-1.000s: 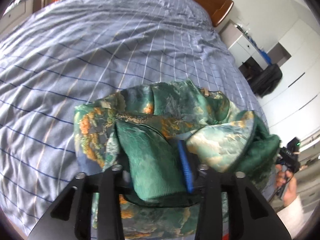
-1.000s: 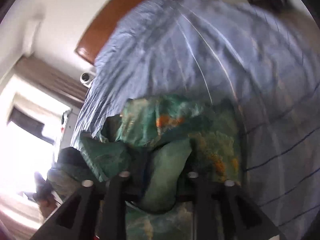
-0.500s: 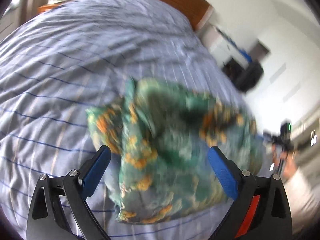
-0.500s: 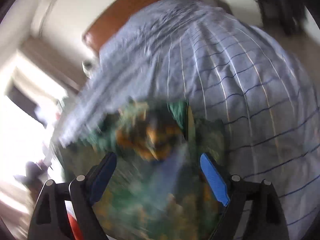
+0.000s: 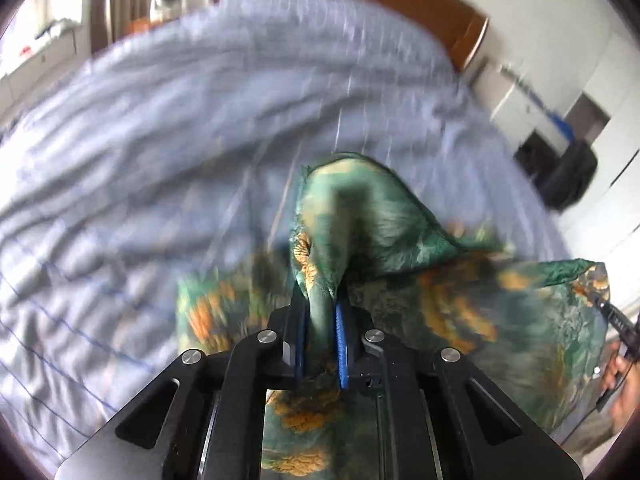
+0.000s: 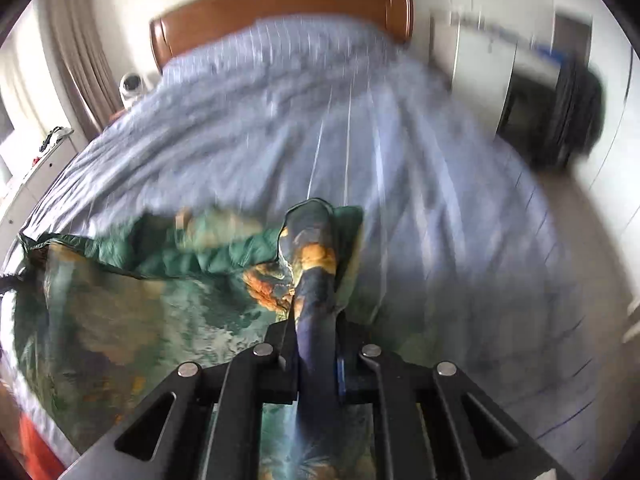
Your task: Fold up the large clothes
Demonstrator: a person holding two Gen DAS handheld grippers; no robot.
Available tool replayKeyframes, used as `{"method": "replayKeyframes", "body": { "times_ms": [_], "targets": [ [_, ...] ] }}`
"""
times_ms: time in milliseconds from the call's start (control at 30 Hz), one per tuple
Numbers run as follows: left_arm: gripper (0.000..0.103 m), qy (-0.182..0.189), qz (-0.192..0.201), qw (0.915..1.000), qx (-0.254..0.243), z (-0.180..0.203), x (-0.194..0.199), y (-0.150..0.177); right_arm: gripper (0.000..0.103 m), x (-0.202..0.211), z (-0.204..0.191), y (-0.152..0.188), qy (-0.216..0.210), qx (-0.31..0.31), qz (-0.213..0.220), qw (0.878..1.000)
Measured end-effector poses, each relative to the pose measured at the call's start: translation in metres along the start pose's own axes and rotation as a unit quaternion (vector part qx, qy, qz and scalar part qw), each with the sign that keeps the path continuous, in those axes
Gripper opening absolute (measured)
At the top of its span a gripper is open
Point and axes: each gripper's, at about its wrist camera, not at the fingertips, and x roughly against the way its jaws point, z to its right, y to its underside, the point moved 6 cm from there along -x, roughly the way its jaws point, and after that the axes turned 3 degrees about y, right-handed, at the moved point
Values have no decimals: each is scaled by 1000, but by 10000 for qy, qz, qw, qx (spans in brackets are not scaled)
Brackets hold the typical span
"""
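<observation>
Two grippers each pinch one bunched corner of the same garment (image 5: 472, 304), a green satin-like cloth printed with orange and pale patches. Left gripper (image 5: 320, 344): jaws closing, blue pads narrow, a twisted rope of fabric clamped between them and rising forward out of the jaws into a rounded peak. Right gripper (image 6: 316, 344): jaws drawn narrow on a similar rope of cloth, darker there with an orange patch, also standing up and forward from the jaws. Between the two pinch points the garment hangs as a broad sheet; its long axis runs side to side, from one gripper toward the other, across the width of the bed (image 6: 400, 168). In the left wrist view the sheet spreads to the right, top edge sagging, far corner reaching a hand (image 5: 620, 376) at the frame edge. In the right wrist view it spreads to the left, solid green reverse side folded over along the upper edge. Garment sits above the near end of the bed, over a pale blue cover with thin stripes; whether its lower edge touches the cover cannot be told. Wooden headboard (image 6: 280, 4) lies at the far end. Both views are motion-blurred.
</observation>
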Motion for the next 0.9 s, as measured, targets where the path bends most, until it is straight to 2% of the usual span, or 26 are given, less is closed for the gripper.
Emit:
{"method": "replayKeyframes", "body": {
  "times_ms": [67,133,200,267,333,400,467,567,900],
  "targets": [
    [10,66,463,9988,-129,11,17,-20,12,25,1,-29,146,41,539,9984],
    [10,-172,782,9963,-301,18,18,-31,12,31,1,-49,164,-11,837,9964],
    [10,-509,900,9932,-533,20,0,-33,12,19,2,-57,374,4,892,9953],
    [10,-843,670,9923,-608,10,-33,-20,12,-5,2,-50,600,102,765,9952],
    [11,-1044,334,9924,-562,-8,-67,3,12,-48,8,-25,737,-32,284,9969],
    [14,-951,164,9939,-539,-20,-90,28,12,-88,17,10,705,-302,-231,9968],
    [17,-838,241,9948,-524,-23,-100,47,13,-117,19,41,371,-570,-497,9964],
    [20,-799,372,9950,-477,-26,-100,51,16,-122,19,53,347,-690,-231,9967],
    [22,-491,593,9967,-262,-34,-104,49,16,-123,25,61,148,-878,-56,9960]
  ]
}}
